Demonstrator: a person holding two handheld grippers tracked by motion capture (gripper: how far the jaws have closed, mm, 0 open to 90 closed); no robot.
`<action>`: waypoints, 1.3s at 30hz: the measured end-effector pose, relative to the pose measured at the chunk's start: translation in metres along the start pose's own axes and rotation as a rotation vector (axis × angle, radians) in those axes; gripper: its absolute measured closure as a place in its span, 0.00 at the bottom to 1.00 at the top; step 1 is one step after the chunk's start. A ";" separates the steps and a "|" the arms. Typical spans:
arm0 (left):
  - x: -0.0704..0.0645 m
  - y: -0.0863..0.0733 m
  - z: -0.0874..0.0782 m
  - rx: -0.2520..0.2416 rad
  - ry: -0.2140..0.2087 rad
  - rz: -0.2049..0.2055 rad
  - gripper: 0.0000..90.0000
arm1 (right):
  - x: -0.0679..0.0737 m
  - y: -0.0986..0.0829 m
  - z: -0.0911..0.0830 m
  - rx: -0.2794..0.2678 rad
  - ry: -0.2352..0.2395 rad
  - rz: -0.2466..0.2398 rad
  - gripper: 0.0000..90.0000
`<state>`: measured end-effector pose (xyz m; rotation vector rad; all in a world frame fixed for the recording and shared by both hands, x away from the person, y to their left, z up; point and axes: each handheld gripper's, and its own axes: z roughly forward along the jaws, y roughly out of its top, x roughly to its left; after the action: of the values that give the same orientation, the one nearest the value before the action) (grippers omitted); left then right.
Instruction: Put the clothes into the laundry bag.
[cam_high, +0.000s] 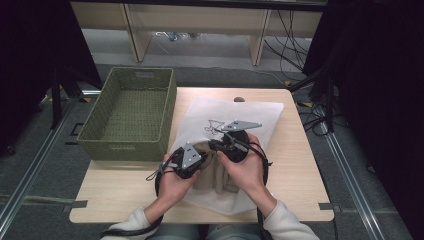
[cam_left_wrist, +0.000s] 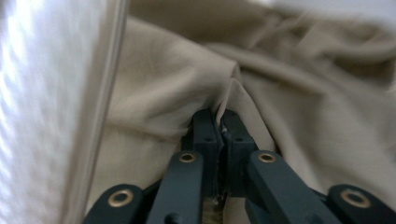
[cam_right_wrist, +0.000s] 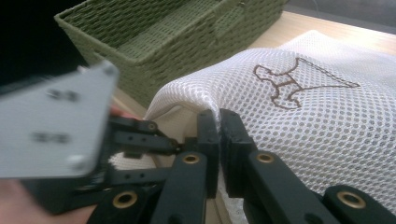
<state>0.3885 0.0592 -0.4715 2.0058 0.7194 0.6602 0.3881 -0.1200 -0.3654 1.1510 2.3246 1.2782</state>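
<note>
A white mesh laundry bag (cam_high: 235, 112) with a brown stitched figure (cam_right_wrist: 292, 81) lies on the wooden table. A beige garment (cam_high: 212, 172) sits half inside the bag's near opening. My left gripper (cam_high: 192, 157) is shut on a fold of the beige garment (cam_left_wrist: 261, 70), its jaws pinching the cloth (cam_left_wrist: 223, 114). My right gripper (cam_high: 225, 142) is shut on the upper edge of the mesh bag (cam_right_wrist: 217, 114), holding the opening up just beside the left gripper (cam_right_wrist: 116, 140).
A green woven basket (cam_high: 131, 112), with nothing in it, stands on the table's left side, close to the bag. The bare wooden tabletop (cam_high: 295, 165) shows at right and along the front edge. Table legs and cables lie beyond the far edge.
</note>
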 end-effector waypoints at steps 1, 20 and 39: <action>0.000 -0.003 0.003 -0.004 0.001 -0.021 0.91 | 0.000 0.000 0.000 0.000 0.007 0.015 0.98; -0.007 -0.009 -0.032 -0.016 -0.052 -0.018 0.46 | -0.009 -0.001 0.003 0.011 -0.022 0.002 0.98; -0.036 -0.019 0.008 0.149 -0.178 0.095 0.76 | -0.007 -0.002 0.004 0.027 -0.023 0.007 0.98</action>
<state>0.3643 0.0382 -0.4980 2.2150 0.5836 0.4865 0.3942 -0.1233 -0.3705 1.1771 2.3307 1.2333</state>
